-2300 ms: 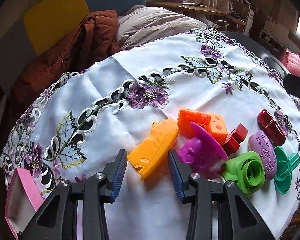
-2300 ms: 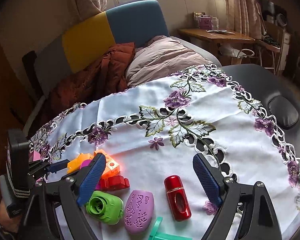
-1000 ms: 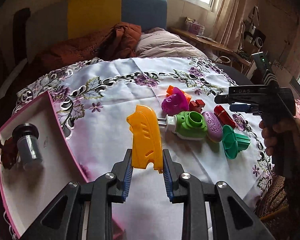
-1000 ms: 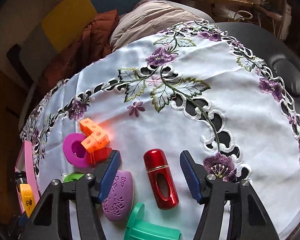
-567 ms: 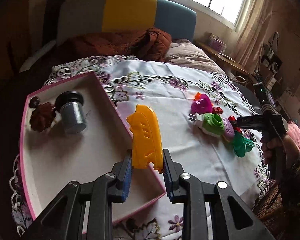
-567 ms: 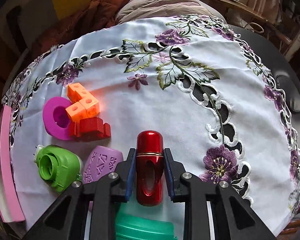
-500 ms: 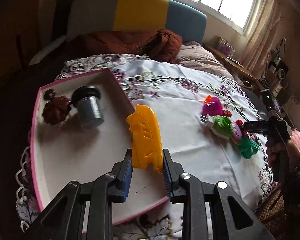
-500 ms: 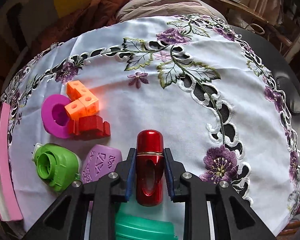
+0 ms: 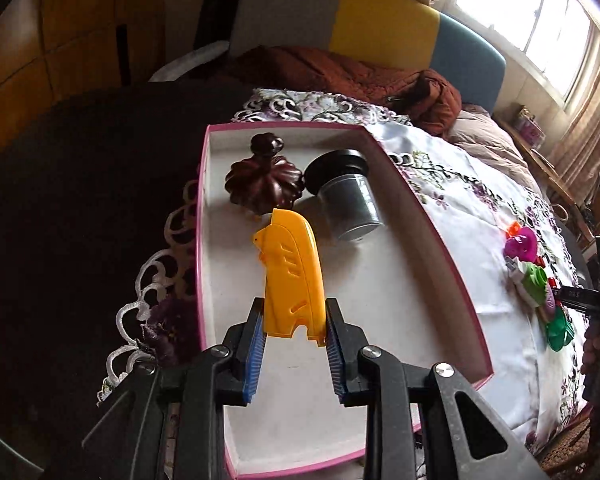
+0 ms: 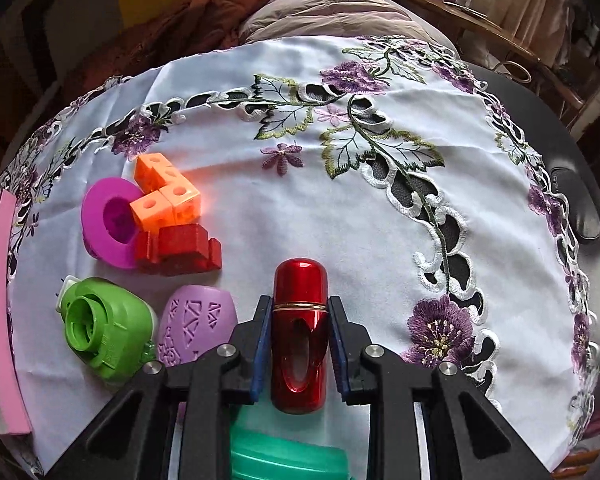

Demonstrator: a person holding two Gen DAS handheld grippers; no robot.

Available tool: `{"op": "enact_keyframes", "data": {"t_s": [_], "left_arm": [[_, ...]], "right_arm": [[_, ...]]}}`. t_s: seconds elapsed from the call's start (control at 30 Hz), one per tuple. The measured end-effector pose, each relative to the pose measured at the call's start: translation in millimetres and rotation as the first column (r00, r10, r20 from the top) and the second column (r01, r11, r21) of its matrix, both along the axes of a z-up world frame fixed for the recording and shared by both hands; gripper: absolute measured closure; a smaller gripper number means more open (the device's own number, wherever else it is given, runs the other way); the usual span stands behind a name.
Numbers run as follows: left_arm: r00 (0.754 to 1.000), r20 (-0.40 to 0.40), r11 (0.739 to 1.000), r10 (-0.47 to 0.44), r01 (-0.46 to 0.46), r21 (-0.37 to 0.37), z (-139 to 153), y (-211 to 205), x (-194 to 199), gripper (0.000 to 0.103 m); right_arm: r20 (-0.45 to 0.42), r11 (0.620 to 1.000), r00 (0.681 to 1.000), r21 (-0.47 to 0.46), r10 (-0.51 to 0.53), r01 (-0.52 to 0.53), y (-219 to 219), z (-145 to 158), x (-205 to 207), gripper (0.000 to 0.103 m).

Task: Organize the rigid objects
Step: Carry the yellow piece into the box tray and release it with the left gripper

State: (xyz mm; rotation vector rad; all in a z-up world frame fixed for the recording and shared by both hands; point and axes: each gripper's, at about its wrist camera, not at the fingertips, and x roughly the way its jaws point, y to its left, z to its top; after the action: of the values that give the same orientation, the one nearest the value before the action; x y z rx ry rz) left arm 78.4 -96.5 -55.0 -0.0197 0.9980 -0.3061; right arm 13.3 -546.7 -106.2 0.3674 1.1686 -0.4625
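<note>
My left gripper [image 9: 294,320] is shut on a yellow plastic piece [image 9: 292,272] and holds it above the pink-rimmed white tray [image 9: 440,240]. In the tray lie a dark brown pumpkin-shaped lid [image 9: 262,178] and a grey jar with a black cap [image 9: 346,192]. My right gripper [image 10: 299,320] is shut on a shiny red capsule [image 10: 300,328] over the flowered tablecloth [image 10: 340,216]. Left of it lie a lilac patterned oval [image 10: 196,324], a green round part [image 10: 104,328], a red block [image 10: 180,250], orange cubes [image 10: 164,196] and a magenta ring [image 10: 108,220].
A teal piece [image 10: 288,460] lies under the right gripper's frame. The tray's pink edge [image 10: 0,312] shows at the far left of the right wrist view. A brown jacket [image 9: 360,76] and a sofa lie beyond the table. The table's left edge drops off beside the tray.
My left gripper has carried the yellow piece leftward from the cloth to above the tray. My right gripper closed on the red capsule and has held still since.
</note>
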Motion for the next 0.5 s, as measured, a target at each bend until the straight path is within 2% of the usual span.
{"op": "enact_keyframes", "data": {"t_s": [0.13, 0.5], "left_arm": [[1.0, -0.025, 1.0, 0.012, -0.012, 0.011, -4.0, 0.3, 5.9, 0.076], [0.998, -0.024, 0.995, 0.053, -0.051, 0.081, -17.6, -2.4, 37.9, 0.076]], "right_arm": [[-0.002, 1.0, 1.0, -0.015, 0.008, -0.008, 1.9, 0.4, 0.6, 0.076], [-0.005, 0.999, 1.0, -0.034, 0.02, -0.02, 4.0, -0.3, 2.0, 0.076]]}}
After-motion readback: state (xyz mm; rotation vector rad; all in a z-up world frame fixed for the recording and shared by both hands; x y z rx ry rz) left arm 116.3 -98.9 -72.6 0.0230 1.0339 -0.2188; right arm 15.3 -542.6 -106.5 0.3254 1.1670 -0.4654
